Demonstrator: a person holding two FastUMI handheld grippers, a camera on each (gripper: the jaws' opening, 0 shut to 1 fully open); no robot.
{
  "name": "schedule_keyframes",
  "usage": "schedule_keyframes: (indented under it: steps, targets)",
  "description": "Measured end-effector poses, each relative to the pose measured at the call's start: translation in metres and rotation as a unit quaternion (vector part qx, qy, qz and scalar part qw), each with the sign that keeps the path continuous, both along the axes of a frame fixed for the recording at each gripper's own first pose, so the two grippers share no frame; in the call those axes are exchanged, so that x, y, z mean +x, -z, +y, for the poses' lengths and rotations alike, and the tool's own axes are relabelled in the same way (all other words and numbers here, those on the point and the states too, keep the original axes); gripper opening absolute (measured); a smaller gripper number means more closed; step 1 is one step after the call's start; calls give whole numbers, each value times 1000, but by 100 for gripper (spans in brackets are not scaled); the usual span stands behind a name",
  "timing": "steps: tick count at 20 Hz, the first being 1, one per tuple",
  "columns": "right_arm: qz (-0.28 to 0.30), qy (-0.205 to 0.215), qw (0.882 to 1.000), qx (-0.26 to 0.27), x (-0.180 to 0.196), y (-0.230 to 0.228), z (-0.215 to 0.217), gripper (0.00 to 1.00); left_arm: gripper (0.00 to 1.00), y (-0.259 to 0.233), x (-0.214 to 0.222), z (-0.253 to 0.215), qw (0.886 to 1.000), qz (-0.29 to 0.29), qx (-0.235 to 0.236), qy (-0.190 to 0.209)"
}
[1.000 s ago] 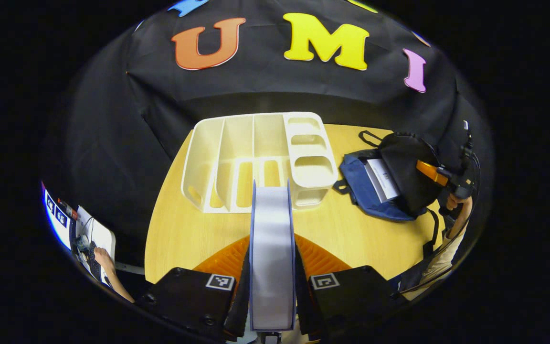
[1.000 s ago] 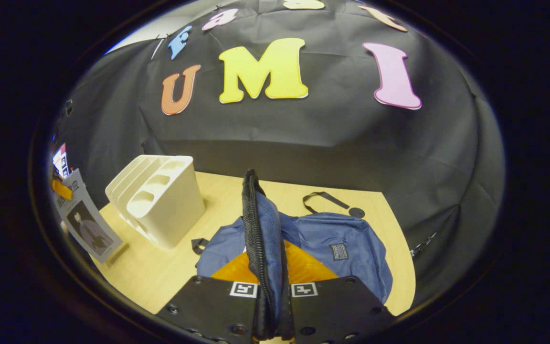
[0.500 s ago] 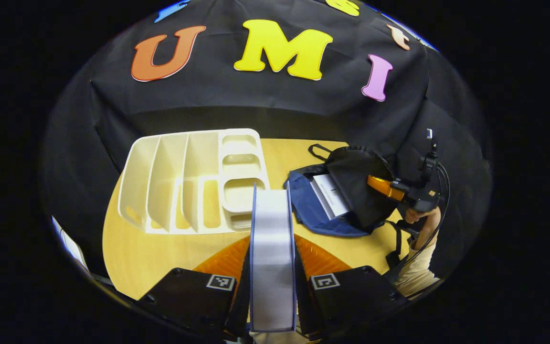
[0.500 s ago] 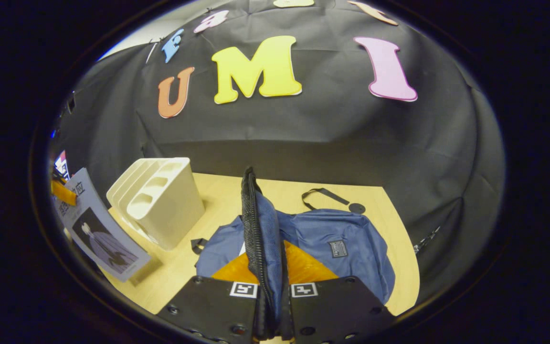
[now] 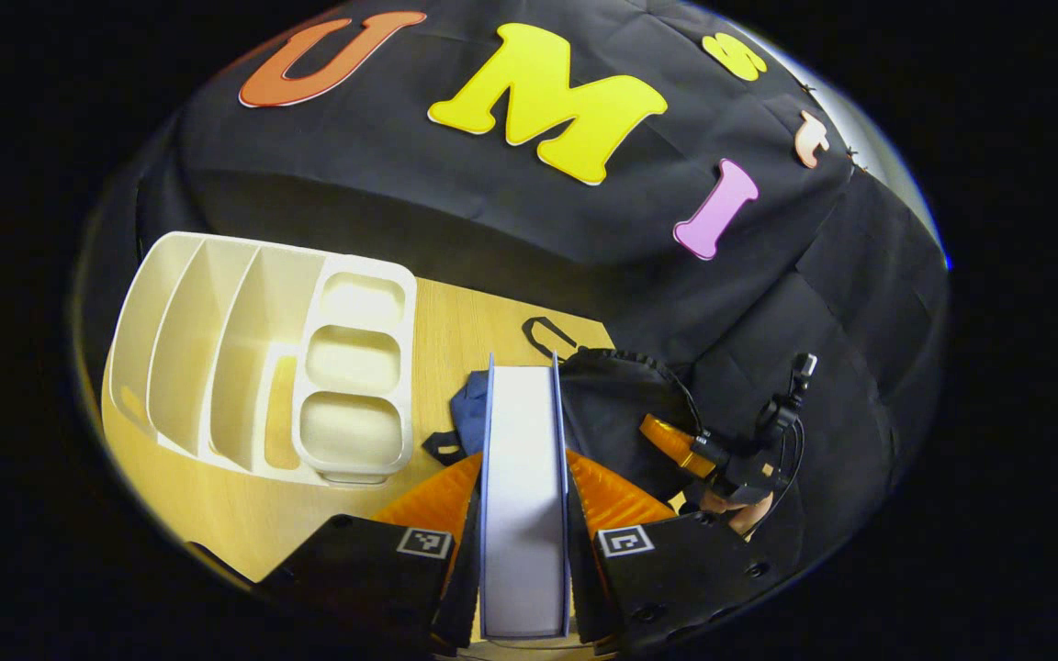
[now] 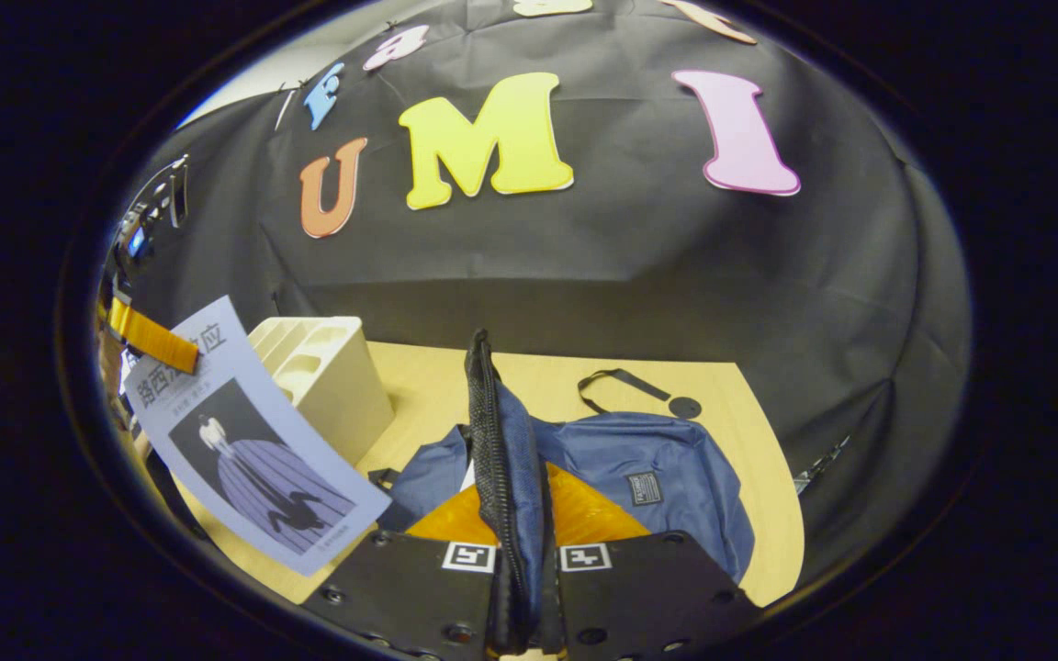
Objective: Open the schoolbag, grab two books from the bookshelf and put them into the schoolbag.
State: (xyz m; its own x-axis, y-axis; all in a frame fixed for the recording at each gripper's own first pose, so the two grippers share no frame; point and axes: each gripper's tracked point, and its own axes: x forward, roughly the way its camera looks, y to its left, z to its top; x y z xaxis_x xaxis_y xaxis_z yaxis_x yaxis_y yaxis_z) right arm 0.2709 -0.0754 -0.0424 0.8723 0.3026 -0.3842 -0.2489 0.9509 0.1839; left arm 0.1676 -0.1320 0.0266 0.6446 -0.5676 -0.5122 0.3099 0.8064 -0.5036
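Gripping, left gripper (image 5: 523, 514): clamped tight on the book (image 5: 523, 496), both fingers pressing its covers, page edge facing the camera, spine away.
Gripping, right gripper (image 6: 523, 588): closed on the schoolbag flap (image 6: 498, 459), zipper edge pinched between the fingers and lifted upright off the bag.
Book position: held above the table, far end over the near edge of the schoolbag (image 5: 469, 413); in the right gripper view, cover (image 6: 253, 450) tilted at the left, low corner close beside the bag's left edge.
Schoolbag: blue, lying flat on the table (image 6: 428, 386), right of the bookshelf (image 6: 327, 386); mouth held open toward the book, dark lining (image 5: 621, 413) showing behind it in the left gripper view.
Inside the bag: something white peeking beside the flap (image 6: 470, 476), too hidden to name.
Bookshelf: cream, slots and three small trays (image 5: 350, 367), standing left of the bag, near but apart.
Room to move: bare table between bookshelf and bag; strap loop (image 6: 625, 387) lying behind the bag; booth wall close behind both.
Other gripper seen from the left: orange finger (image 5: 671, 445) at the flap's edge, hand (image 5: 740, 509) below it.
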Motion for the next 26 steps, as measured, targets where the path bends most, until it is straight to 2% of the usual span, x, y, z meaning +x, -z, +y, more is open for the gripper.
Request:
schedule_keyframes:
  steps: [3,6,8,11,13,14,15,21,26]
  targets:
    - [-7,0,1000,11,5,-12,1,11,44,6,27,-17,999,22,-41,-20]
    - [-17,-1,1000,26,10,-23,4,11,43,20,52,-31,993,51,-97,-50]
    - [-29,-12,999,37,9,-32,10,11,43,41,70,-39,988,72,-117,-71]
    - [-42,-27,998,30,5,-35,17,12,44,58,93,-62,980,90,-158,-75]
    - [-46,-38,998,28,3,-34,21,10,44,64,97,-74,977,95,-171,-80]
    - [-48,-39,998,31,3,-36,20,11,48,66,100,-77,977,91,-175,-86]
    - [-52,-40,997,40,1,-39,19,11,44,68,103,-79,978,79,-169,-91]
    - [-65,-38,992,97,-2,-52,14,11,45,78,102,-103,988,-2,-120,-96]
    - [-74,-53,989,115,-8,-60,30,11,45,96,100,-120,985,-41,-133,-104]
